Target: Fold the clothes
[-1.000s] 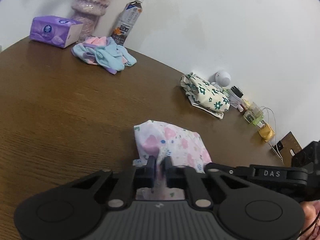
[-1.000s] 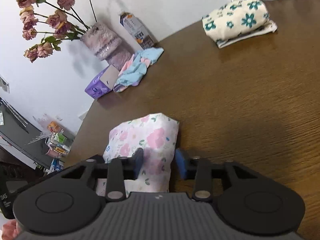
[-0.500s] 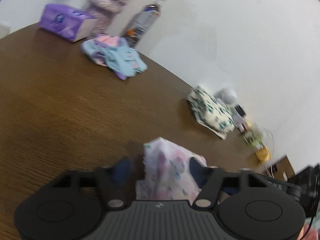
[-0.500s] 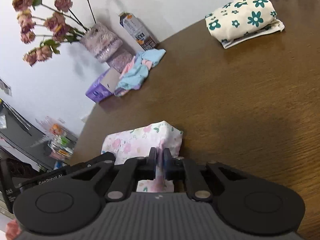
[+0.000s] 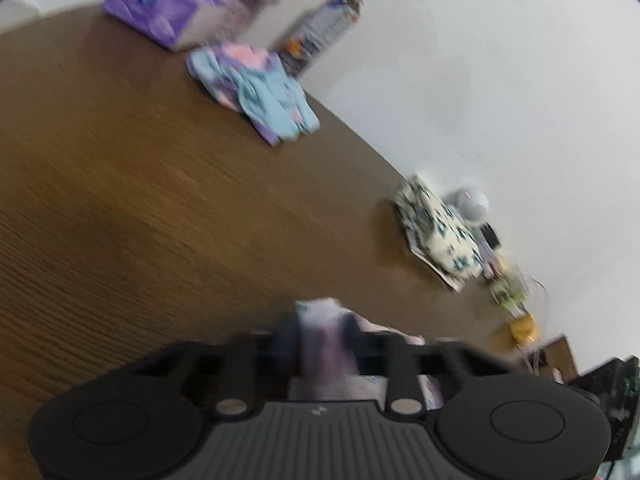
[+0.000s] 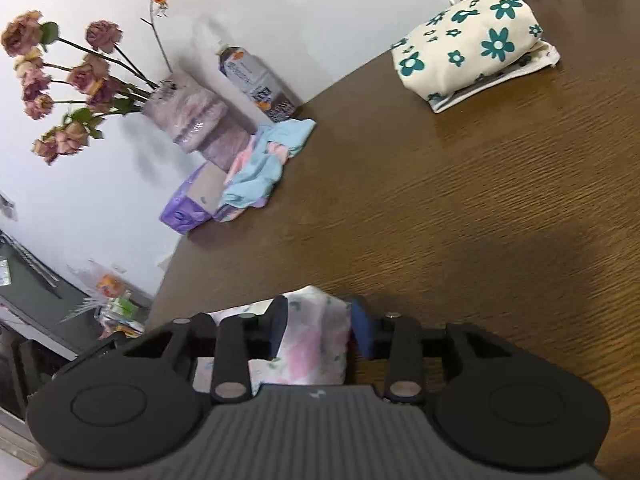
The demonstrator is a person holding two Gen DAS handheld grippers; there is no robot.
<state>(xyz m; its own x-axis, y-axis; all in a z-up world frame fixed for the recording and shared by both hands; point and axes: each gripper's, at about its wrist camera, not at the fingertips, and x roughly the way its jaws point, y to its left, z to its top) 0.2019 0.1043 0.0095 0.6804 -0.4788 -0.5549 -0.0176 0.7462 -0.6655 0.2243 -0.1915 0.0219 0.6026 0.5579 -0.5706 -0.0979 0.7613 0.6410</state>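
At the bottom centre of both wrist views I find the white pink-flowered cloth garment (image 6: 316, 340) on the brown wooden table (image 6: 460, 208), my left gripper (image 5: 318, 330) closing narrowly on a bunched fold of it, my right gripper (image 6: 318, 320) opening with the fabric between its blue pads (image 6: 362, 330).

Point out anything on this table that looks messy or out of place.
The pastel blue-and-pink garment lies crumpled in a heap against the purple tissue box, unlike the cream flowered garment, which sits neatly folded. The pink floral garment lies between the fingers of both grippers. Nothing looks spilled or damaged.
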